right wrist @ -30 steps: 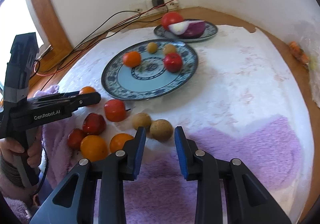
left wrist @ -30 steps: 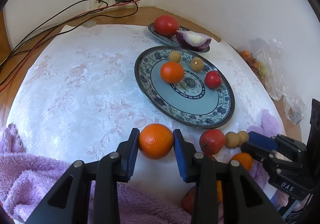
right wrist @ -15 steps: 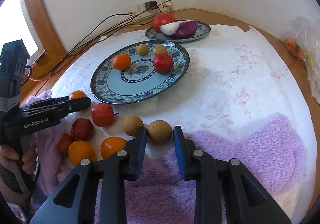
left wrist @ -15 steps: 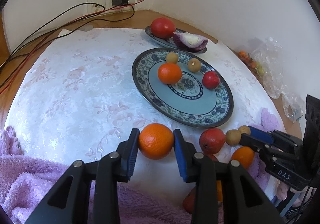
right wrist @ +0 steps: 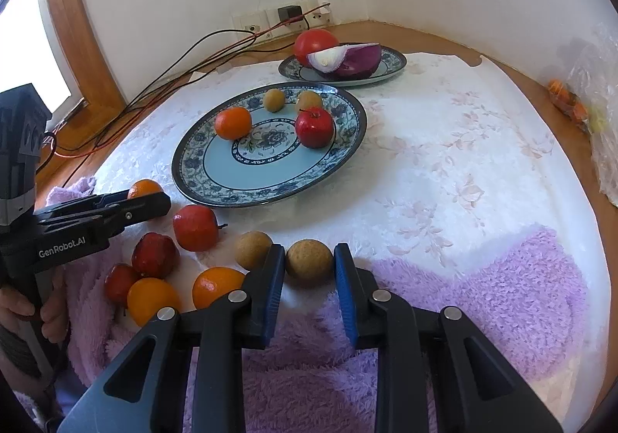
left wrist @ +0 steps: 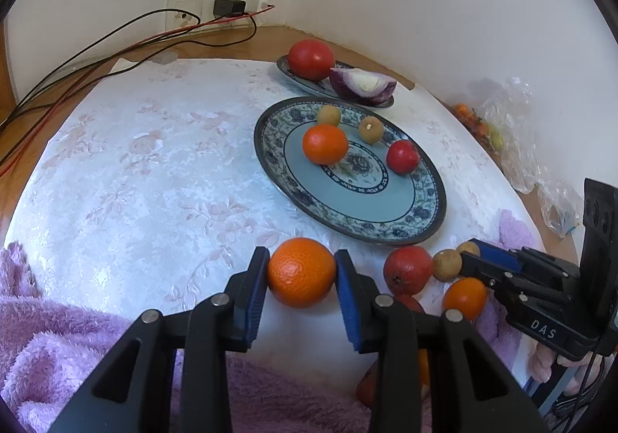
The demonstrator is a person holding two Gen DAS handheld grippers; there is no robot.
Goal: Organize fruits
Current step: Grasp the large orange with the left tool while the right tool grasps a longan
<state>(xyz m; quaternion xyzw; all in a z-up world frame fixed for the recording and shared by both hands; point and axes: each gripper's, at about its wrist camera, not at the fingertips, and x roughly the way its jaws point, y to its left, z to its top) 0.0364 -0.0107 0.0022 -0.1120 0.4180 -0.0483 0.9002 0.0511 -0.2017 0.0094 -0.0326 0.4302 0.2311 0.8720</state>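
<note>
My left gripper (left wrist: 302, 280) is shut on a large orange (left wrist: 301, 271), held just off the white cloth in front of the big blue patterned plate (left wrist: 425, 224). That plate holds a small orange (left wrist: 325, 144), a red apple (left wrist: 402, 157) and two brown longans. My right gripper (right wrist: 309, 270) stands around a brown longan (right wrist: 309, 263) lying on the cloth; its pads are close to the fruit on both sides. Loose fruits lie left of it: another longan (right wrist: 253, 250), a red fruit (right wrist: 195, 227), and oranges (right wrist: 216, 286).
A smaller plate (right wrist: 394, 64) at the back holds a tomato (right wrist: 314, 43) and half a red onion (right wrist: 347, 60). A purple towel (right wrist: 483, 298) covers the near table. Cables (left wrist: 96, 54) run to wall sockets. A plastic bag (left wrist: 517, 131) lies at the right edge.
My right gripper has moved forward so the longan now sits between its fingers, and the fingers have narrowed on it. My left gripper keeps the orange and has drifted slightly.
</note>
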